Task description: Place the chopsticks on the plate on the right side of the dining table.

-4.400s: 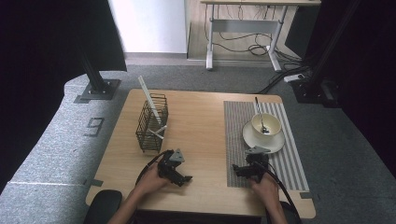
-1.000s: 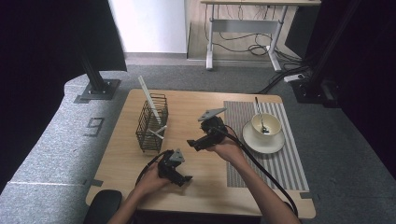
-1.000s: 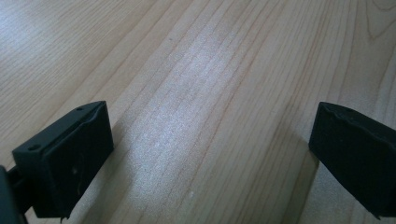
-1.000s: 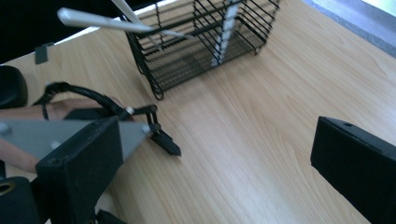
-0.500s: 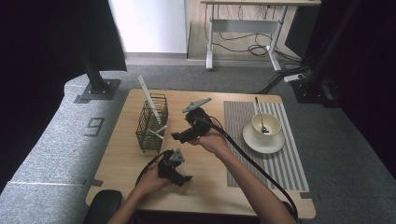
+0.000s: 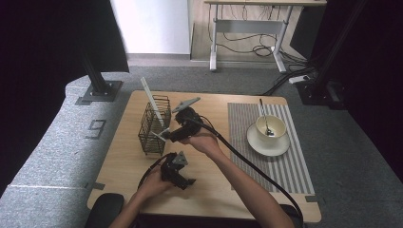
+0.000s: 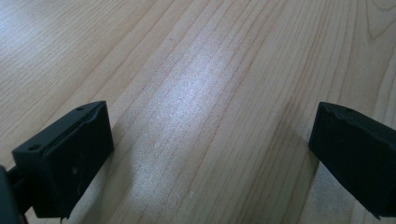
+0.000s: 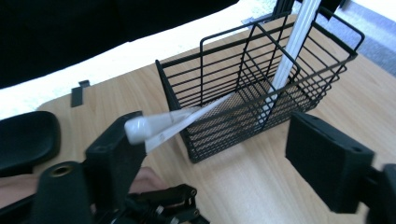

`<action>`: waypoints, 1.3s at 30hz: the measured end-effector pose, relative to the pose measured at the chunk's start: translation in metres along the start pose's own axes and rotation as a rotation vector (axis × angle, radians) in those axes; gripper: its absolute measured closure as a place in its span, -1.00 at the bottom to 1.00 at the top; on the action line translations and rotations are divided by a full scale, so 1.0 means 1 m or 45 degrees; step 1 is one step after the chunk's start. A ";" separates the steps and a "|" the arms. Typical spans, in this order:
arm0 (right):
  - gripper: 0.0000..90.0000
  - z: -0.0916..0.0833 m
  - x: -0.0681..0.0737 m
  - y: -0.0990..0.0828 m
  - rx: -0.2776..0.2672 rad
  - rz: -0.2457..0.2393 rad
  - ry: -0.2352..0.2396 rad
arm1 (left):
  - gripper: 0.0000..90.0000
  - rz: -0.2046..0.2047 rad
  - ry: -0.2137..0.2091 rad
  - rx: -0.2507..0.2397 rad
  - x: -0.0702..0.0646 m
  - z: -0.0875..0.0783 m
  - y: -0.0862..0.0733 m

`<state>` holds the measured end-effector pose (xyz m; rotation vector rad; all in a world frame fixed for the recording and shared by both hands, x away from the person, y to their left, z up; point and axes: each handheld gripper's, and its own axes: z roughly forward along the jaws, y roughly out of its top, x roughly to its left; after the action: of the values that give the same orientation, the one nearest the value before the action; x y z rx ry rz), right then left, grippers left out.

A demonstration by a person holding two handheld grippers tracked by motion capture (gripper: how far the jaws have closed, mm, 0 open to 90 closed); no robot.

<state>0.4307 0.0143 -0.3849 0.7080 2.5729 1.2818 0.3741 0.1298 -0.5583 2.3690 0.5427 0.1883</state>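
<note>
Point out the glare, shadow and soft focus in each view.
High view: dark curtains at both sides, table evenly lit. Left gripper view: pale glare streak on the wood between the jaws. Right gripper view: wire basket sharp, near jaws slightly soft.

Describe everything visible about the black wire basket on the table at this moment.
The black wire basket is a rectangular, open-topped caddy of thin metal-looking rods, with finer mesh along its lower walls and floor. It stands upright on the light wooden table, towards its left side. Two wrapped white straws lean upright in it, and another white straw pokes out over its rim towards the right gripper, whose fingers stand apart just short of the basket, with that straw's end at one finger.
</note>
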 end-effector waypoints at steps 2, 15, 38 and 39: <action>-0.38 0.004 0.002 0.001 -0.005 -0.012 0.000 | -1.00 0.002 0.001 0.003 0.000 0.000 0.000; 0.78 0.010 0.018 0.001 -0.060 -0.131 -0.013 | -1.00 0.002 0.003 0.005 0.000 0.000 0.000; 0.82 -0.023 0.013 0.008 -0.081 -0.100 0.036 | -1.00 0.005 0.001 0.006 0.000 0.000 0.000; 0.82 -0.026 0.012 0.009 -0.086 -0.095 0.040 | -1.00 0.005 0.001 0.006 0.000 0.000 0.000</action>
<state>0.4134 0.0063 -0.3612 0.5779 2.5412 1.3603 0.3744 0.1301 -0.5579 2.3750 0.5396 0.1900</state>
